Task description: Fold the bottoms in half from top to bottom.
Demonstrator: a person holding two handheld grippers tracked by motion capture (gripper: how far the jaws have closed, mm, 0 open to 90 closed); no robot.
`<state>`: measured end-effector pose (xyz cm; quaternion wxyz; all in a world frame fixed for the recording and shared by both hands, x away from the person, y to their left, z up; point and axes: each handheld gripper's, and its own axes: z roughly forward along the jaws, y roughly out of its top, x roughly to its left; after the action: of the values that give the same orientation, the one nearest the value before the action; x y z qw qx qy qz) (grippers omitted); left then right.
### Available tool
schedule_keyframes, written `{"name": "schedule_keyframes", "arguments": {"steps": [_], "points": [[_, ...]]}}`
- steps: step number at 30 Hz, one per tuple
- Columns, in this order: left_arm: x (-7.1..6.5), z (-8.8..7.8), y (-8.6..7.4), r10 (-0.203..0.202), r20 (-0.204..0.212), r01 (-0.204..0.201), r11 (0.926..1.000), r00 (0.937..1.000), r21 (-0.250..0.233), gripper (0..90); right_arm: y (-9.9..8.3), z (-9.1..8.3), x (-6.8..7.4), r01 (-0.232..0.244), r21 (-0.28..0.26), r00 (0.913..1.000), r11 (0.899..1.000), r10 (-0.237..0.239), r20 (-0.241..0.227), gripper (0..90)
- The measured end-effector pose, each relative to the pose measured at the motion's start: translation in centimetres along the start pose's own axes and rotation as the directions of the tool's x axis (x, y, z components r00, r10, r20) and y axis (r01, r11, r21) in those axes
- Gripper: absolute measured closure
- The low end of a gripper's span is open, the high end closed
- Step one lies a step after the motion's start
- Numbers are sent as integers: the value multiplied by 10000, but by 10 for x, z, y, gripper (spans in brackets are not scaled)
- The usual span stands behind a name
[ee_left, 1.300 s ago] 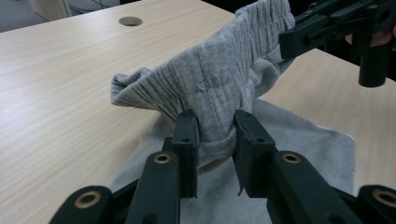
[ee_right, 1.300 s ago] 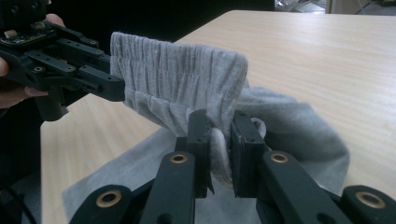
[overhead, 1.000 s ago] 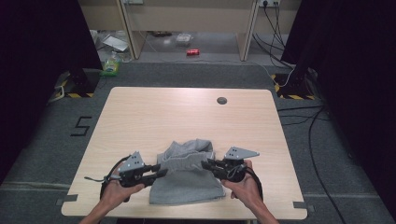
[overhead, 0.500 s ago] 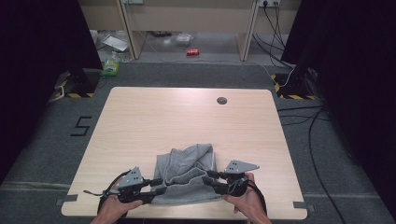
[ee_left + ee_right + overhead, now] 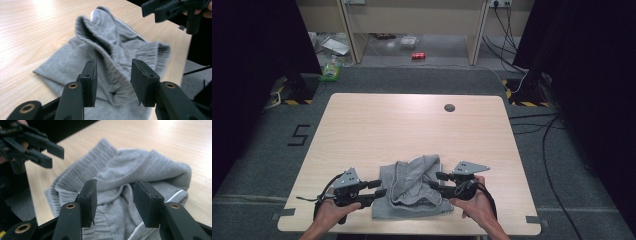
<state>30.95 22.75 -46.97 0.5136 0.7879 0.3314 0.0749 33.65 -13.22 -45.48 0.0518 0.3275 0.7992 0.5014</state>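
Note:
A crumpled grey garment (image 5: 412, 192) with a ribbed waistband lies on the wooden table (image 5: 402, 130) near its front edge. My left gripper (image 5: 377, 189) sits at the garment's left edge and my right gripper (image 5: 437, 181) at its right edge, pointing at each other. Both sets of jaws have just been opening. In the left gripper view the left gripper (image 5: 113, 75) stands open over a fold of the garment (image 5: 110, 42), pads off the cloth. The right gripper (image 5: 115, 197) is likewise open above the garment (image 5: 140, 165) and its drawstring.
A round dark grommet (image 5: 449, 107) sits at the table's far side. On the floor beyond lie a red can (image 5: 418, 55) and a green item (image 5: 330, 74). Cables run along the floor at the right.
Both grippers drew the garment a little toward the front edge, then opened and let go of it. The cloth now lies slack in a heap between them.

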Motion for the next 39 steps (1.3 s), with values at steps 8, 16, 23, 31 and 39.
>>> {"name": "schedule_keyframes", "arguments": {"steps": [8,16,23,31,39], "points": [[23,22,5,-202,-768,208,9998,9968,61,542,-4,26,-8,192,1004,9994,9948,-220,274,530],[12,34,-2,206,-809,-160,9982,9965,570,497,-26,34,15,1038,1963,9940,9750,-1088,147,496],[-13,33,-13,1101,-575,-1028,9877,9923,1177,465,-44,33,27,1587,2457,9838,9563,-1743,430,477],[-9,29,-18,842,-585,-776,9913,9947,1063,449,-21,17,20,1253,1289,9899,9837,-1327,506,429],[5,30,-11,521,-927,-444,9955,9943,833,434,16,18,11,1329,432,9907,9902,-1339,227,381]]}}
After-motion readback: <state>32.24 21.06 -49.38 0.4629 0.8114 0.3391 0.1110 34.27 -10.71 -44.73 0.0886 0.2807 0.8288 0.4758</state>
